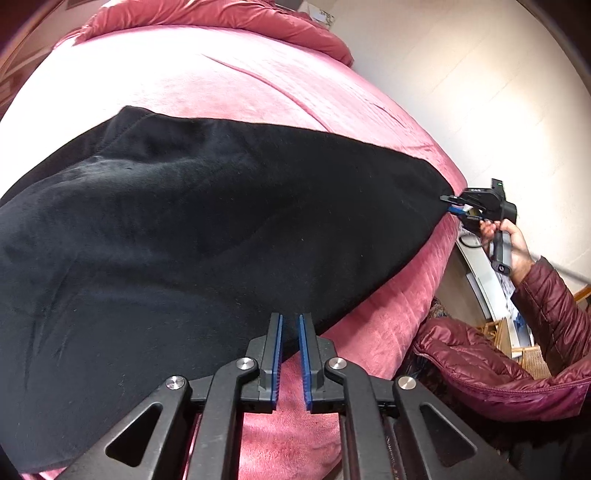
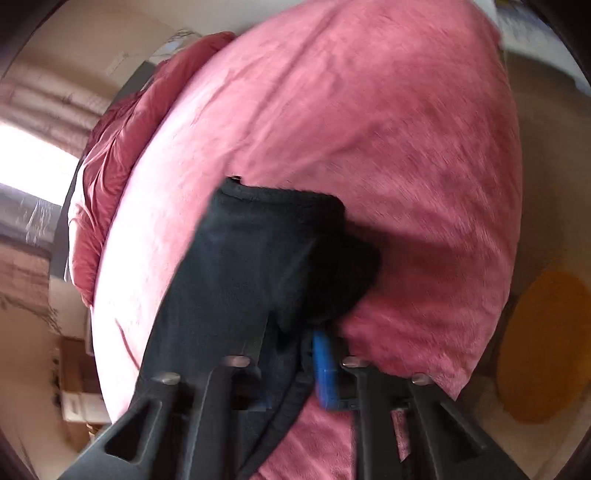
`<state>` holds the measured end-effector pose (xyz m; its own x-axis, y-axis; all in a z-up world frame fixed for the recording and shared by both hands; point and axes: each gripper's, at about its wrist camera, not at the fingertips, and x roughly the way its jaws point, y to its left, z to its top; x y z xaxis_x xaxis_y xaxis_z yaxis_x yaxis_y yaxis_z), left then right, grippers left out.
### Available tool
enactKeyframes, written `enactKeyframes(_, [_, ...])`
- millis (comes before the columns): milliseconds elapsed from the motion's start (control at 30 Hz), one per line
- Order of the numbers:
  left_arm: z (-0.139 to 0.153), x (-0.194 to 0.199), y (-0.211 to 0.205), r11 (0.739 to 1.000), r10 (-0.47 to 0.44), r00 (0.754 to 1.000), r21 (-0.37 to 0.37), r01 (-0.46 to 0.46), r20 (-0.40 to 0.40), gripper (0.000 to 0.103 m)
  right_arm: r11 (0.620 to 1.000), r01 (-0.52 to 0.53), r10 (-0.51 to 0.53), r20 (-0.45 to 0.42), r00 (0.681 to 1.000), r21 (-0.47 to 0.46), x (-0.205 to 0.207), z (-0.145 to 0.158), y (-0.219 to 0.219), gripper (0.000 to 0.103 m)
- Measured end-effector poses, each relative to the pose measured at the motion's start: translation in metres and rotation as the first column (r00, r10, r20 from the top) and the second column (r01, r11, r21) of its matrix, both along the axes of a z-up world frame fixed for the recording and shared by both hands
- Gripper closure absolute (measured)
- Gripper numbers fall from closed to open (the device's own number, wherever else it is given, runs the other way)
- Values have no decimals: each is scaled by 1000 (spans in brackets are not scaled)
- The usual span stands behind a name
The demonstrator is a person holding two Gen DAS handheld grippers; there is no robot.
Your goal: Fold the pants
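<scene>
Black fleece pants (image 1: 192, 221) lie spread across the pink bed (image 1: 236, 88). My left gripper (image 1: 291, 321) is at the near edge of the pants; its blue-padded jaws stand a narrow gap apart with nothing between them. My right gripper (image 1: 452, 205) is at the far right corner of the pants, shut on the fabric, pulling it out over the bed's edge. In the blurred right wrist view the pants (image 2: 258, 258) bunch over the gripper (image 2: 295, 350), with cloth pinched between the jaws; one blue pad (image 2: 325, 365) shows.
A bunched pink duvet (image 1: 221, 18) lies at the head of the bed. The person's maroon puffer jacket (image 1: 517, 369) is at the right beside the bed. A yellow round rug (image 2: 543, 347) lies on the floor. Cardboard boxes (image 2: 77, 398) stand by the wall.
</scene>
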<state>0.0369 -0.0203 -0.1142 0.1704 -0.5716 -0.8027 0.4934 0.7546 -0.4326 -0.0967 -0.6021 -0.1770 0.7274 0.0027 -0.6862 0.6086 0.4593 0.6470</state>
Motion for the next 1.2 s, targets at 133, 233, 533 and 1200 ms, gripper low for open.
enactKeyframes(133, [4, 1, 19, 998, 58, 998, -23, -59, -6, 95, 998, -24, 21, -48, 999, -59, -5, 0, 2, 90])
enactKeyframes(233, [3, 2, 33, 994, 105, 994, -10, -105, -13, 95, 1000, -11, 9, -93, 996, -21, -4, -21, -1, 83])
enactKeyframes(533, [12, 3, 87, 965, 261, 965, 14, -261, 14, 85, 991, -79, 68, -101, 993, -110, -30, 15, 25, 65])
enactKeyframes(1200, [6, -25, 184, 808, 585, 802, -4, -589, -120, 75, 793, -597, 603, -13, 798, 126, 31, -14, 231, 88])
